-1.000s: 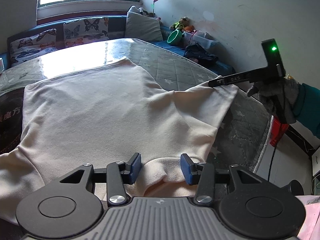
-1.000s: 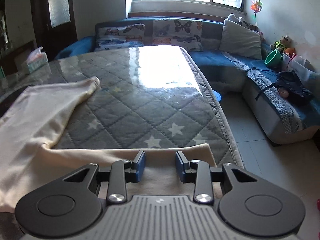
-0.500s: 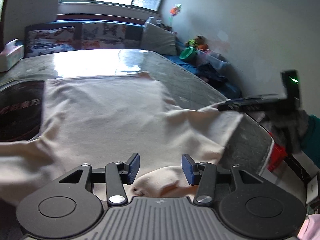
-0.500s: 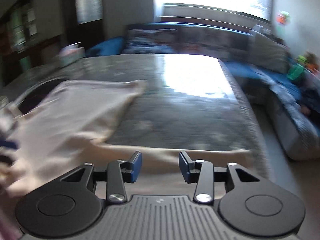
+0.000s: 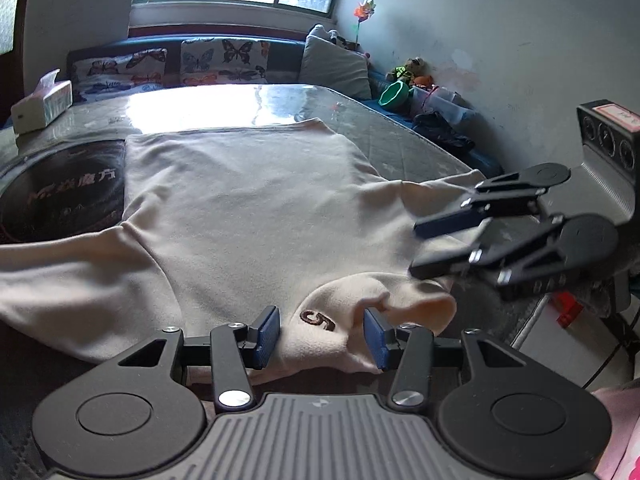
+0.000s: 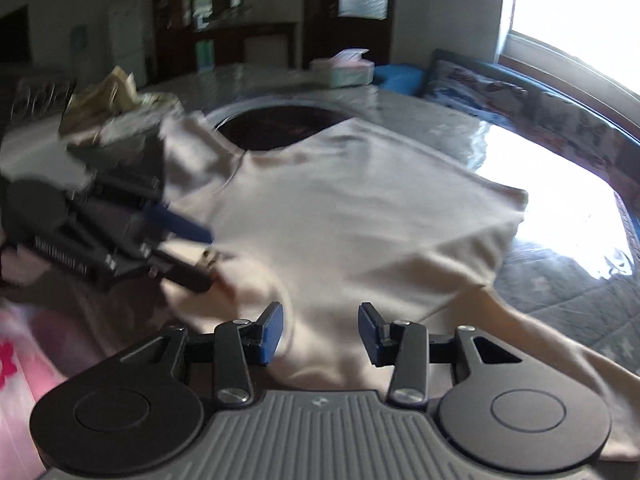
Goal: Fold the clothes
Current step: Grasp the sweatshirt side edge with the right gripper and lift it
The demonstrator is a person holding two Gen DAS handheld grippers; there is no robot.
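Your left gripper stands unclenched around the near neck fold of the cream shirt, beside a stitched "5". Your right gripper, jaws apart, hovers over its right side, though blur hides contact. The shirt lies spread on the quilted table; bare quilt lies far and right.

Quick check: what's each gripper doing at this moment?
Left gripper: open, jaws either side of the cream garment's near edge, not clamped.
Right gripper: open, over the same garment, holding nothing.
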